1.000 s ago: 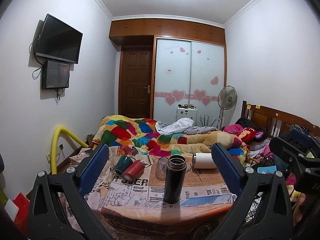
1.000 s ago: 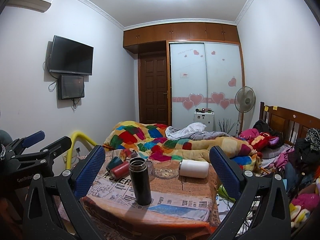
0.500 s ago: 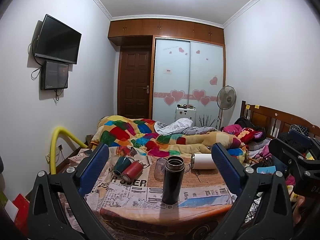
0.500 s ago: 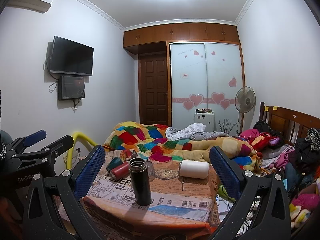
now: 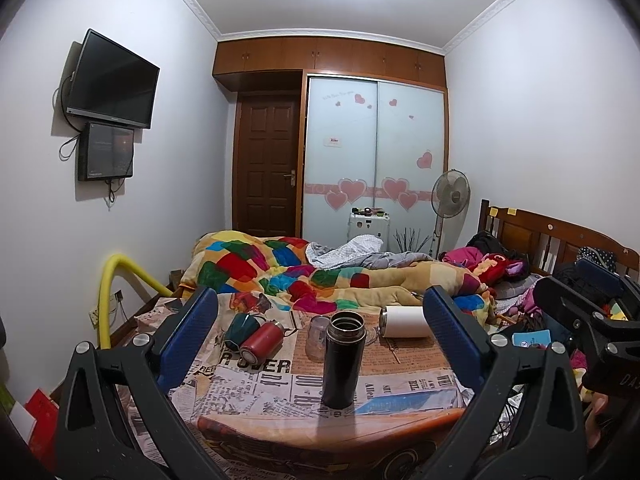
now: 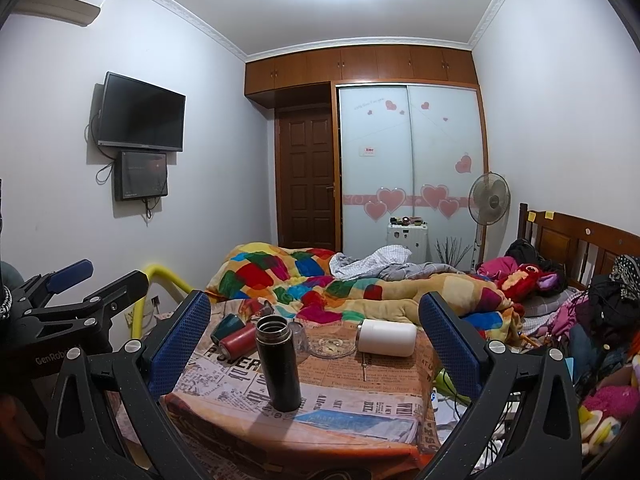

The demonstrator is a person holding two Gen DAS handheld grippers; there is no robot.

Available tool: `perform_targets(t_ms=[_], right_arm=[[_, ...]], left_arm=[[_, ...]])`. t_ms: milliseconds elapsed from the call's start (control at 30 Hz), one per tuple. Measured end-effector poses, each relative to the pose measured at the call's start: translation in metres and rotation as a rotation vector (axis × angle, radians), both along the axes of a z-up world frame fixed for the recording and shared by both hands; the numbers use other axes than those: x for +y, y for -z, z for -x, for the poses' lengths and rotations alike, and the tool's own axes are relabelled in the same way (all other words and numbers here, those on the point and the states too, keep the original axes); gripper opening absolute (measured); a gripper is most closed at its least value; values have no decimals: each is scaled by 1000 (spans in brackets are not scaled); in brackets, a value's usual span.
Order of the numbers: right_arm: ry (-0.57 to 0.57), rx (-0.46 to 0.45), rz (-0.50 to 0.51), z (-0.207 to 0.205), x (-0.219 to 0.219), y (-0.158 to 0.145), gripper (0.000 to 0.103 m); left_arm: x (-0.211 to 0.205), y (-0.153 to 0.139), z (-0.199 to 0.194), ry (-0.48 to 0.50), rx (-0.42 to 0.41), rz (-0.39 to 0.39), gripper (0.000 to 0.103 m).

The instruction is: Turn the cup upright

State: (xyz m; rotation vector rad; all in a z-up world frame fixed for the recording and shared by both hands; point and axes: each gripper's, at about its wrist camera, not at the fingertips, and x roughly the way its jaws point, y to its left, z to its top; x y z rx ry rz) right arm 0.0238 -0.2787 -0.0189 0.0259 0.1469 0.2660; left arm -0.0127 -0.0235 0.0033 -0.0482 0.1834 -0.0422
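Newspaper covered the worktop [image 5: 404,376] where a black cup [image 5: 343,360] already stood upright ahead of both released, empty claws, left claw [image 5: 320,344] and right claw [image 6: 316,344], so righting the white cup [image 6: 386,338] lying beyond seemingly came next.

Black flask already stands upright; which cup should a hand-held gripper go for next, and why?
Probably advance the right hand-held gripper, open and empty, toward the white cup: it lies on its side on the table, unobstructed; the black flask stands nearer.

A patchwork quilt [image 5: 304,272] covers the bed behind a newspaper-draped table [image 5: 400,380]. A television [image 5: 114,80] hangs left; a pedestal fan [image 5: 450,196] stands by the wardrobe [image 5: 376,148].
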Motion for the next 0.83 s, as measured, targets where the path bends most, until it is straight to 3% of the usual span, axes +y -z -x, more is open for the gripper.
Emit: perform_targets(t_ms=[367, 833], right_arm=[[6, 5, -1, -1, -2, 0, 103], [-3, 37, 21, -11, 12, 7, 103]], left_arm=[[-6, -2, 1, 18, 2, -5, 103], [16, 8, -8, 10, 32, 26, 103]])
